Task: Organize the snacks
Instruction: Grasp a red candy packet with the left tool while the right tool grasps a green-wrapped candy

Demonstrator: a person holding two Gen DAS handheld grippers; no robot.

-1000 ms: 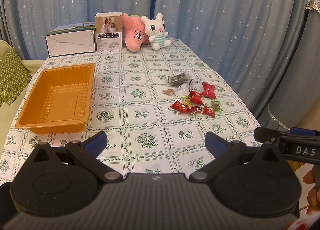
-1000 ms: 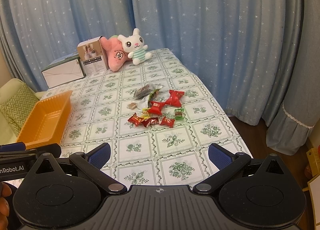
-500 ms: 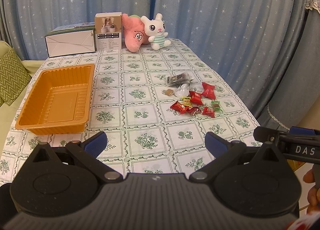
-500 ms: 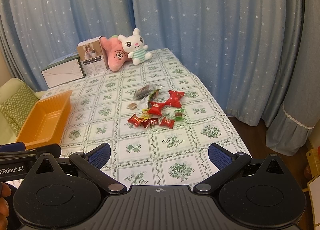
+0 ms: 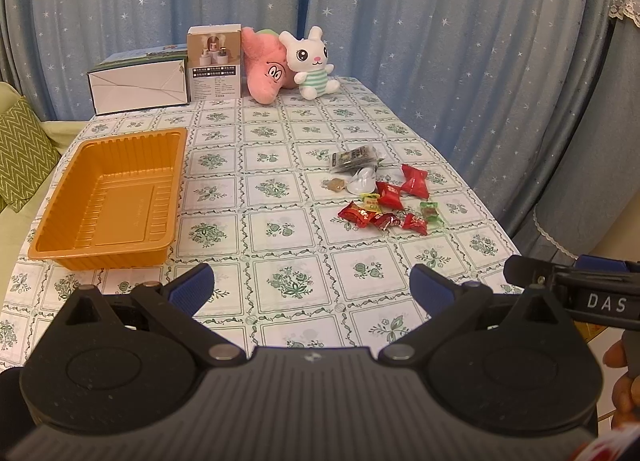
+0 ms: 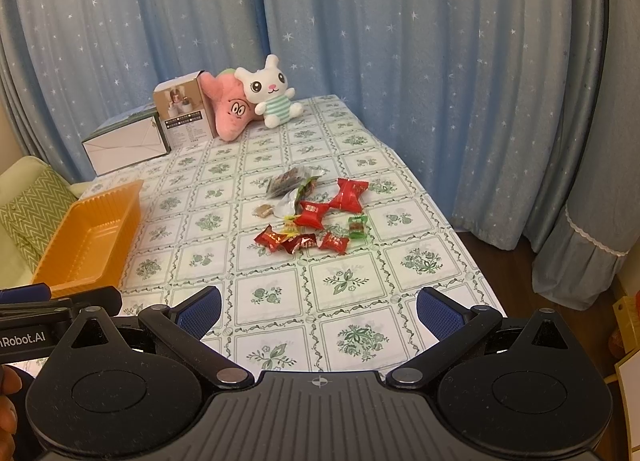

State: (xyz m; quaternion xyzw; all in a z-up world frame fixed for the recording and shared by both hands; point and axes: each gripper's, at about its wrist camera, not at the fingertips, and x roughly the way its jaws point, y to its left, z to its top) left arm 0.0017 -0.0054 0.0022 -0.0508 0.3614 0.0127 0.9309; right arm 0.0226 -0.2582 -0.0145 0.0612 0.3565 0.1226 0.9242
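**A:** so where's everything sitting right now?

**B:** snacks (image 5: 380,197) are in a loose pile on the right half of the bench (image 5: 280,293), mostly red wrappers plus a green one and a dark packet at the far end. The orange tray (image 5: 106,197) sits on the left side, well apart from them, nothing in it.

**A:** and the tools?

**B:** left tool (image 5: 312,287) and right tool (image 6: 319,307) both hover over the near edge, jaws spread wide, nothing between them. Two plush toys (image 6: 256,105) and boxes (image 5: 160,75) sit along the far edge by the blue curtain (image 6: 400,41).
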